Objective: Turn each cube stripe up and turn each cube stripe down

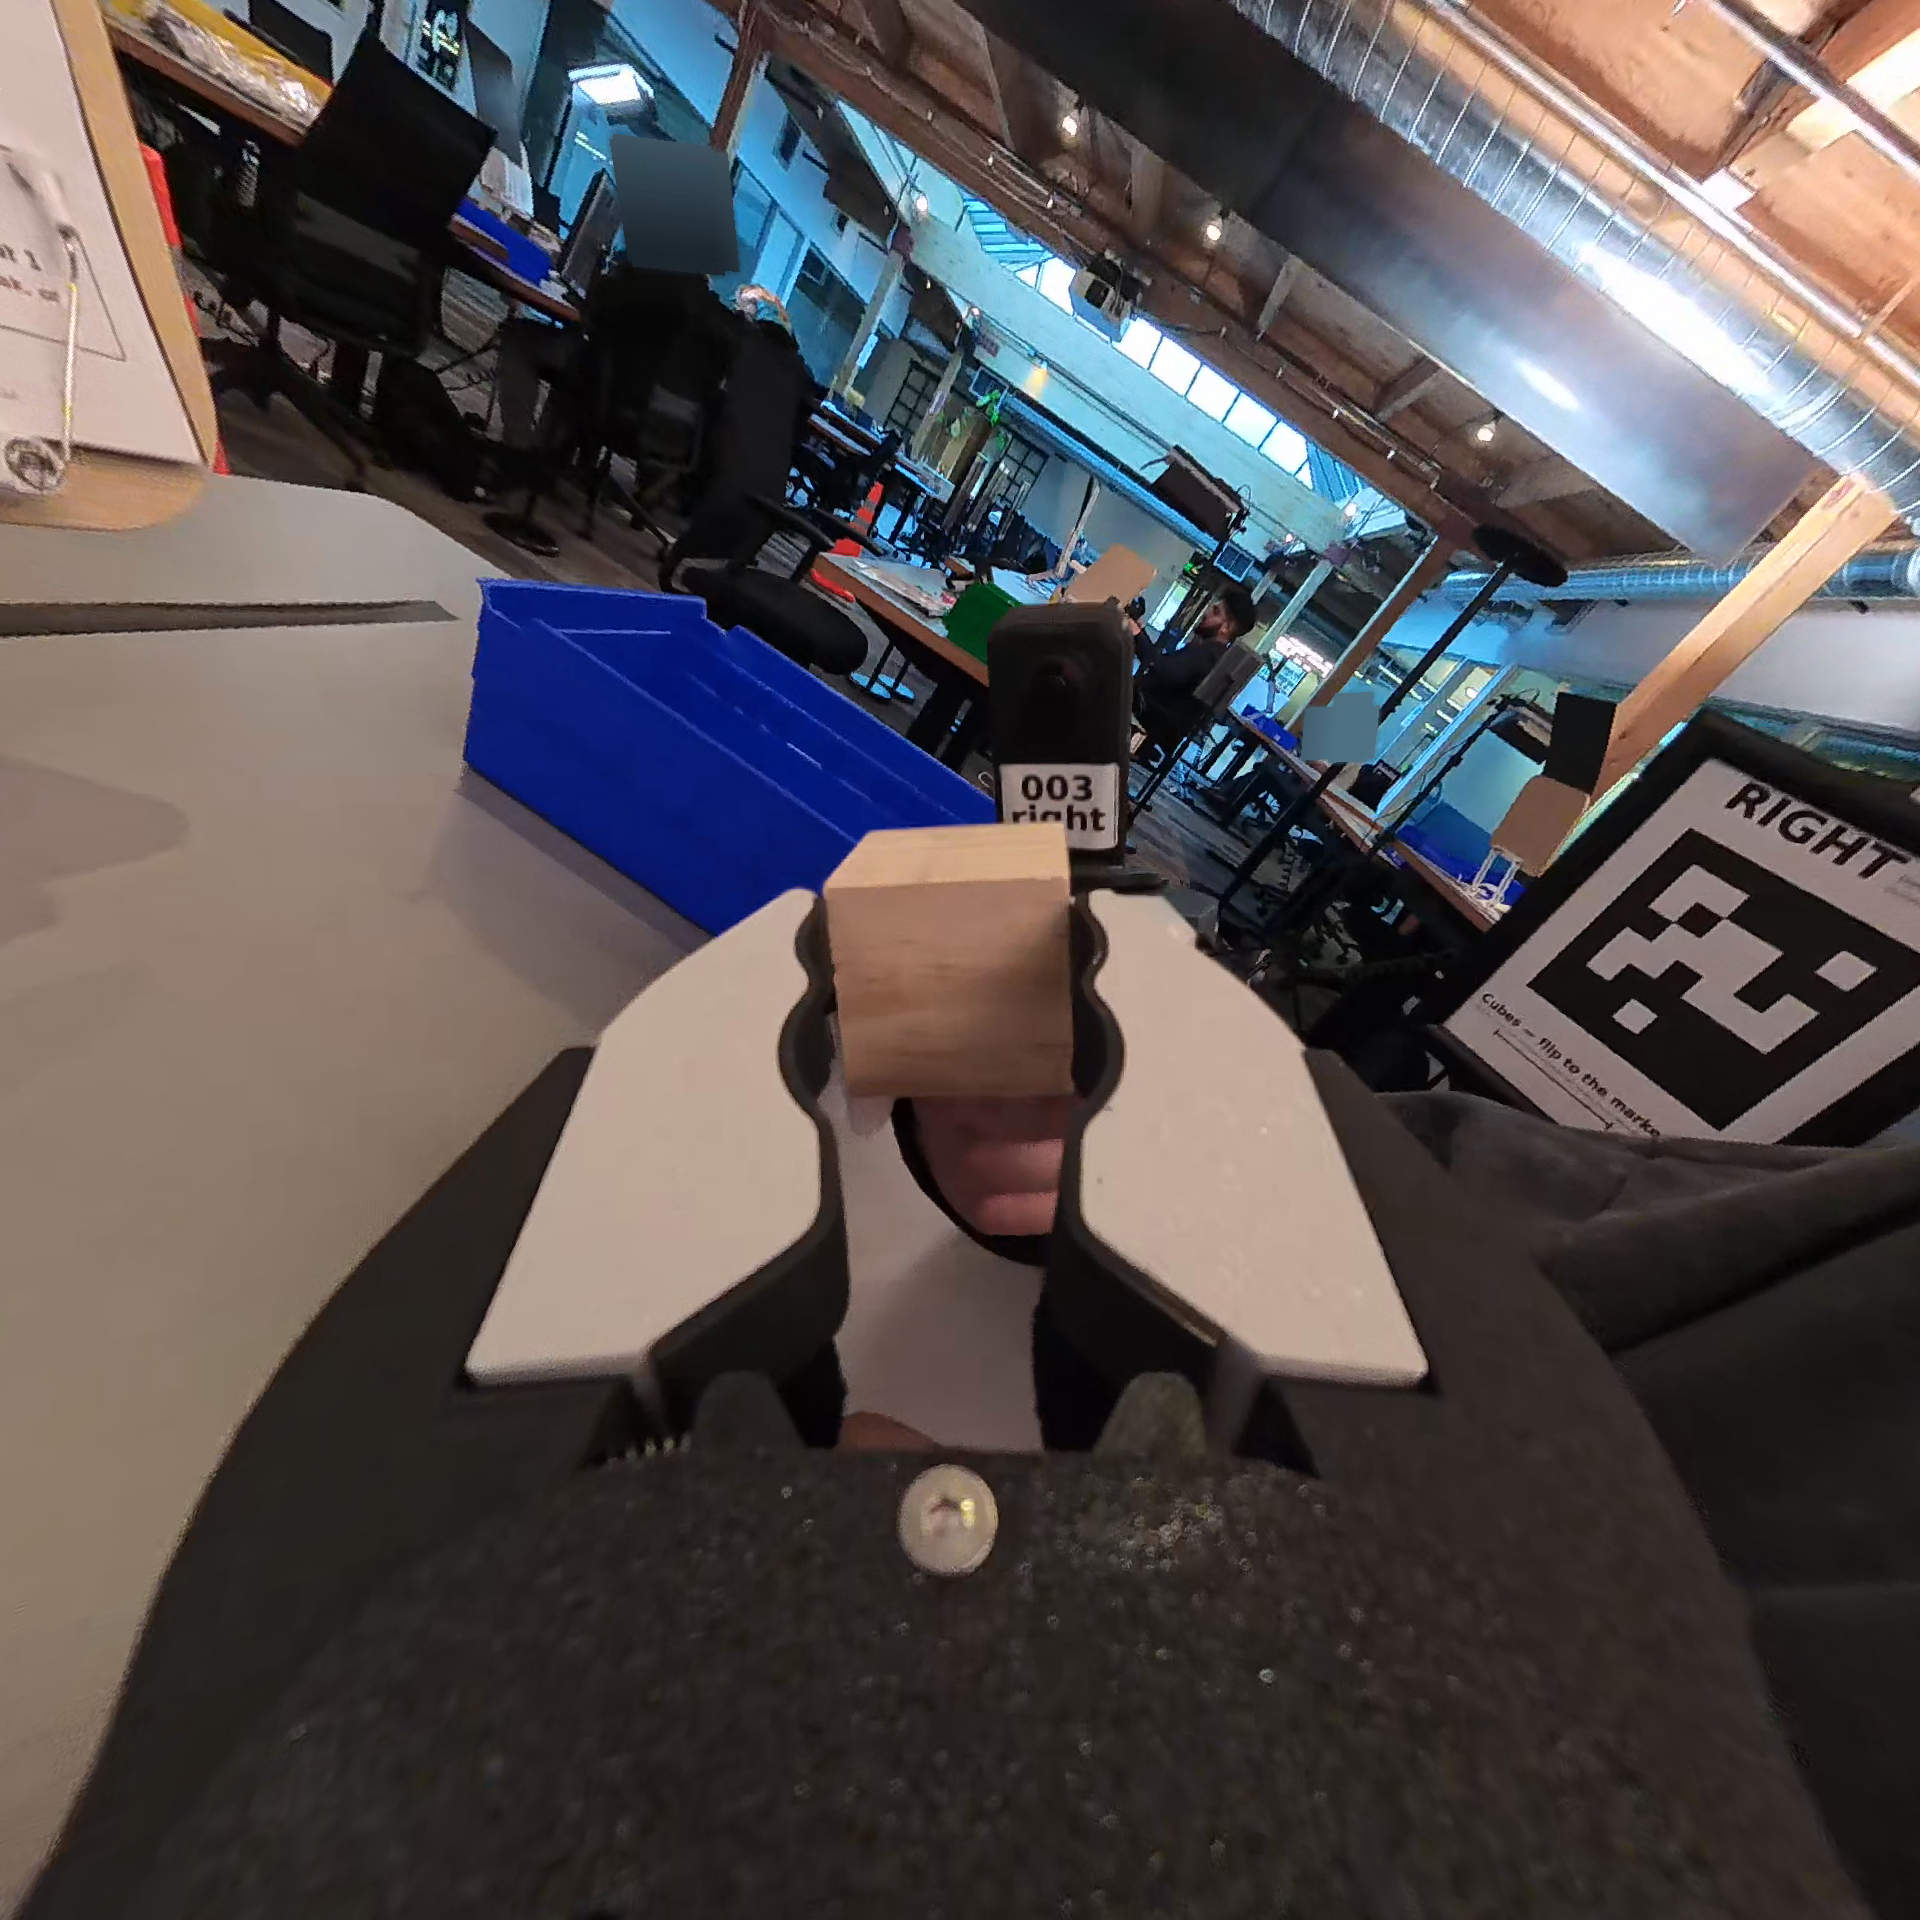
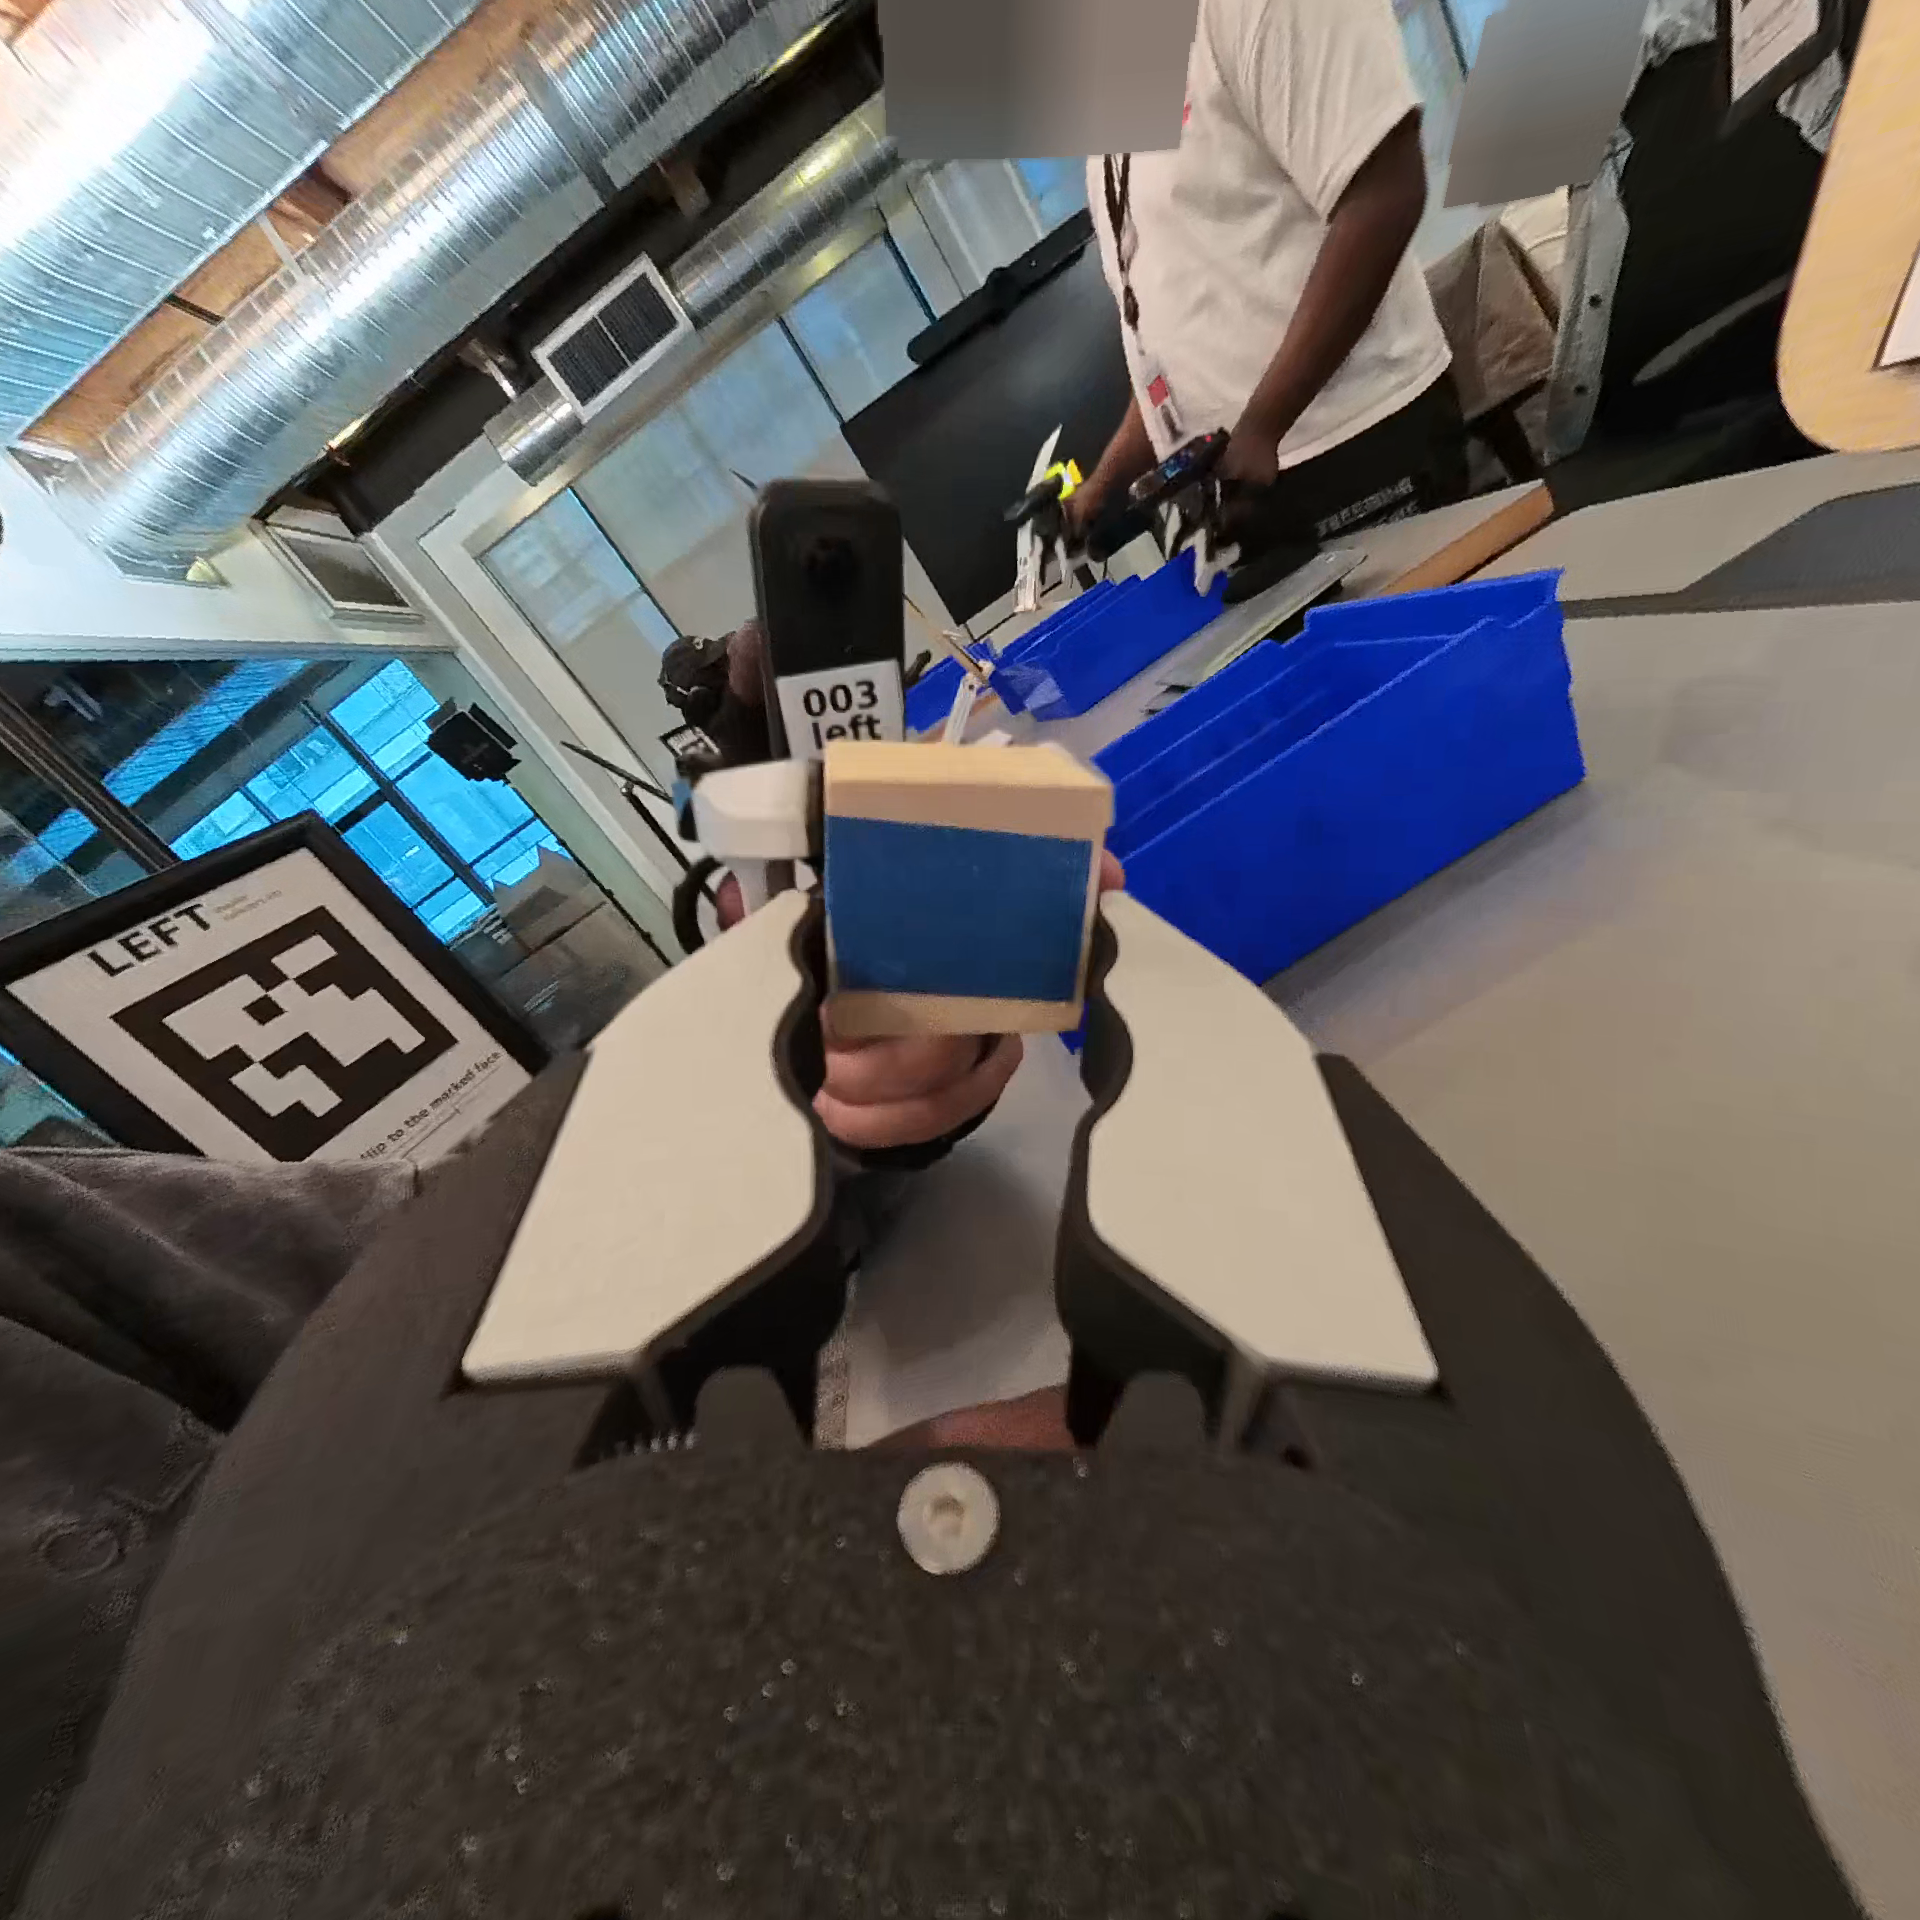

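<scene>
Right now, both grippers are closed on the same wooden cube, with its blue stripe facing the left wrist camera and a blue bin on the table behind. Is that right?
Not quite: the blue stripe faces the right wrist camera. The left wrist view shows only plain wood on the cube. The rest holds: left gripper and right gripper both clamp it, and the blue bin is behind.

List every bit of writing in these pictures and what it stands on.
No wording quoted here; it stands on:
White label on each black camera behind the wooden cube.
Black-framed white marker sign, one in each view.
White paper sheet, upper left: blurred.
</scene>
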### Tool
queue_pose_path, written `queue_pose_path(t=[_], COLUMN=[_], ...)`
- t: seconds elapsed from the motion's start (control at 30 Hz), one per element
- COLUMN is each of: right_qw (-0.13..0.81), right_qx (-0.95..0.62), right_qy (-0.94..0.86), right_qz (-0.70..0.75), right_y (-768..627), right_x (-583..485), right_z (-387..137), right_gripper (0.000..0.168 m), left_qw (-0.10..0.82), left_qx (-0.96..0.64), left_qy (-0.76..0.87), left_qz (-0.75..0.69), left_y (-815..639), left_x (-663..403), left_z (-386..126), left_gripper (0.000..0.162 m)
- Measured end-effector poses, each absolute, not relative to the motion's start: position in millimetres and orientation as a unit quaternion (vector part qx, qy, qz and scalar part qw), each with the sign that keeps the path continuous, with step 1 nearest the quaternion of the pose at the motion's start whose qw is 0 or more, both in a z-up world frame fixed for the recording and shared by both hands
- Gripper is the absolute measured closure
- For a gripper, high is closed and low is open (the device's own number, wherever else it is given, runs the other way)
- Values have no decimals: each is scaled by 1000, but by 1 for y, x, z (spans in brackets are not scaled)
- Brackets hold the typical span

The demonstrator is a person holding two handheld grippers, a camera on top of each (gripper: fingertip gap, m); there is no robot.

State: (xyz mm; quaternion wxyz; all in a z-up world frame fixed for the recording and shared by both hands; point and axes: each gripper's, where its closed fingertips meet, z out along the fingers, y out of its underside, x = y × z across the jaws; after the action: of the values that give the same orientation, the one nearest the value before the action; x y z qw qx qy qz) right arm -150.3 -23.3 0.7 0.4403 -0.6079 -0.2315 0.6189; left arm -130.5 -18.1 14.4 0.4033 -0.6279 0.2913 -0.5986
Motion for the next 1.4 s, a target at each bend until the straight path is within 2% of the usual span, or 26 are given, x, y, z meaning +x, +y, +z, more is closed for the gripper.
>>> queue_pose_path(t=[0.1,0.13,0.17,0.2,0.3,0.4,0.47,0.6,0.7,0.77,0.83,0.93,1.03,1.2,1.4], right_qw=[433,430,428,427,428,440,458,559,610,567,490,377,314,257,230], right_qx=[-617,-624,-627,-626,-631,-641,-655,-692,-754,-814,-869,-926,-949,-966,-973], right_qy=[-225,-222,-217,-210,-200,-196,-208,-211,-126,-87,-50,-13,3,12,6], right_qz=[618,614,613,618,615,597,563,405,209,95,34,-5,-14,-14,-21], right_y=[-21,-19,-17,-17,-13,-10,-8,14,57,91,126,157,169,173,171], right_x=[-146,-144,-142,-138,-127,-119,-111,-47,56,123,174,219,233,231,234], right_z=[-8,-12,-15,-15,-18,-19,-17,25,47,26,-19,-92,-137,-169,-179], right_gripper=[122,122,122,122,122,123,122,122,122,122,122,121,122,122,120], left_qw=[396,409,426,441,458,445,445,457,473,484,479,465,461,434,408], left_qx=[-650,-652,-659,-680,-771,-807,-816,-798,-787,-789,-790,-791,-795,-805,-813], left_qy=[281,274,262,249,182,174,195,237,275,283,294,297,296,290,286], left_qz=[-584,-577,-562,-530,-404,-347,-314,-312,-286,-252,-247,-265,-262,-281,-303], left_y=[-16,-16,-14,-12,-6,-30,-42,-54,-57,-55,-59,-65,-65,-65,-68], left_x=[-132,-137,-145,-156,-195,-210,-212,-203,-201,-204,-202,-197,-198,-197,-194], left_z=[4,5,6,1,-44,-100,-122,-113,-109,-112,-116,-117,-119,-127,-133], left_gripper=[119,109,93,87,89,91,98,101,103,107,108,108,108,108,107])
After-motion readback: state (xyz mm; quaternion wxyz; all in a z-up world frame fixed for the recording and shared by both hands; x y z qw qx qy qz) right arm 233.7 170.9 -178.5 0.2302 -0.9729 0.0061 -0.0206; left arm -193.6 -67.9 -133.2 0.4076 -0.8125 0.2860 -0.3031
